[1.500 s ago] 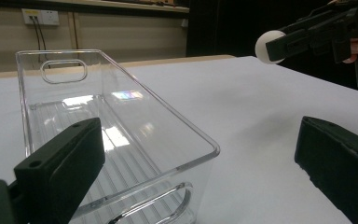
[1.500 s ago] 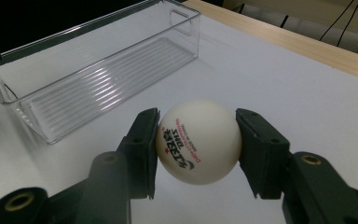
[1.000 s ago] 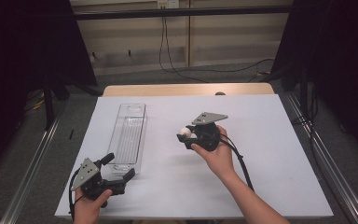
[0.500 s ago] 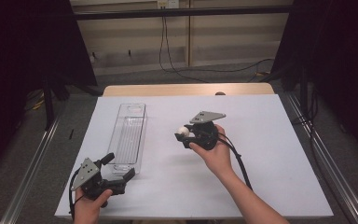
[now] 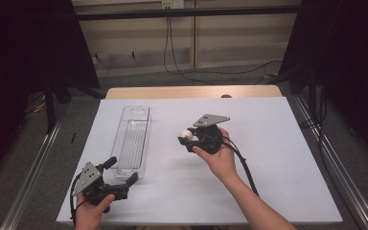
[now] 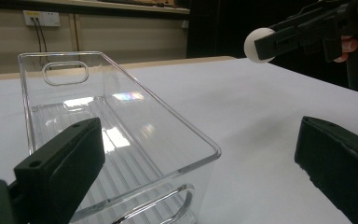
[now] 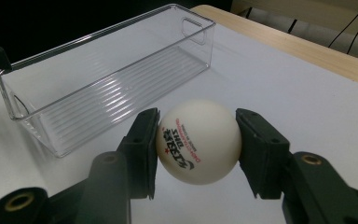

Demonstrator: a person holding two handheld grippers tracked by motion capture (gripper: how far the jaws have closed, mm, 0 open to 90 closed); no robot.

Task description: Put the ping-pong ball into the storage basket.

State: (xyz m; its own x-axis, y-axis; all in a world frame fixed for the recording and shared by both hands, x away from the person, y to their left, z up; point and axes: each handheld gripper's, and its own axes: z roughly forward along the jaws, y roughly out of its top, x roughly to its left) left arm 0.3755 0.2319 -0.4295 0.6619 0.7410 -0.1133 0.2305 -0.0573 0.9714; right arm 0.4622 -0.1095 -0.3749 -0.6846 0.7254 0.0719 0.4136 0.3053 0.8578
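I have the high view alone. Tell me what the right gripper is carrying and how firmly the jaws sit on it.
Observer: In the right gripper view, the right gripper is shut on a white table-tennis ball, with a jaw pressed against each side.
Operator: Report any markings on it.
Observer: It bears printed black lettering and a small line of red text, turned upside down toward the camera.
Operator: Now tell me how high the ball is.
Observer: The left gripper view shows the ball held up off the white table, well above the rim of the clear bin.
Operator: Check the bin.
Observer: Nothing lies in it; its ribbed floor shows bare.
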